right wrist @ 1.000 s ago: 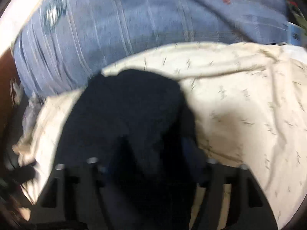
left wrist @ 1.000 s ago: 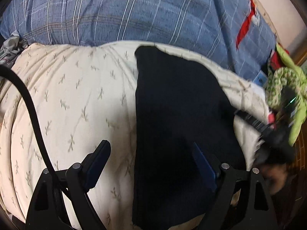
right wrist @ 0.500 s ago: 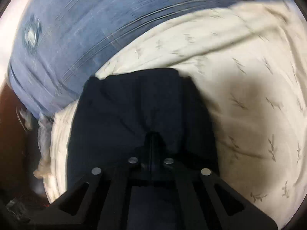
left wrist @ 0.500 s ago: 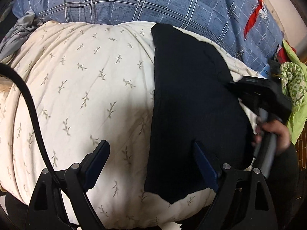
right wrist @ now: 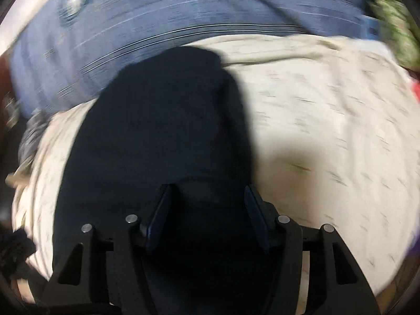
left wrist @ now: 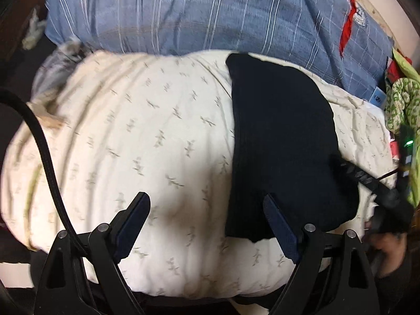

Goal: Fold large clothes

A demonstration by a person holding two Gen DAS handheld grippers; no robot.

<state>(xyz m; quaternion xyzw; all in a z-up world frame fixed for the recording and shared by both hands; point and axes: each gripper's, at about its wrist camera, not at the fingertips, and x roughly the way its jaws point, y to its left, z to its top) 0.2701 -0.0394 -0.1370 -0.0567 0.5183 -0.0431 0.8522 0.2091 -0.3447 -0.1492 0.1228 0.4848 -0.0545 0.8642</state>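
A dark navy garment (left wrist: 281, 141) lies folded in a long strip on the cream leaf-print quilt (left wrist: 136, 136). My left gripper (left wrist: 207, 215) is open and empty above the quilt, its right finger at the garment's near left edge. In the left wrist view my right gripper (left wrist: 367, 181) reaches in from the right at the garment's near right edge. In the blurred right wrist view the garment (right wrist: 162, 131) fills the middle and my right gripper (right wrist: 207, 204) is open with its fingers over the dark cloth.
A blue plaid duvet (left wrist: 210, 13) is heaped behind the quilt. Green patterned cloth (left wrist: 401, 102) and red items lie at the far right. Grey cloth (left wrist: 52, 65) sits at the quilt's left. A black cable (left wrist: 44, 152) crosses the left.
My right gripper was shut on the garment half a second ago and has opened and let go. It has dropped lower at the garment's right edge. The left gripper stayed open.
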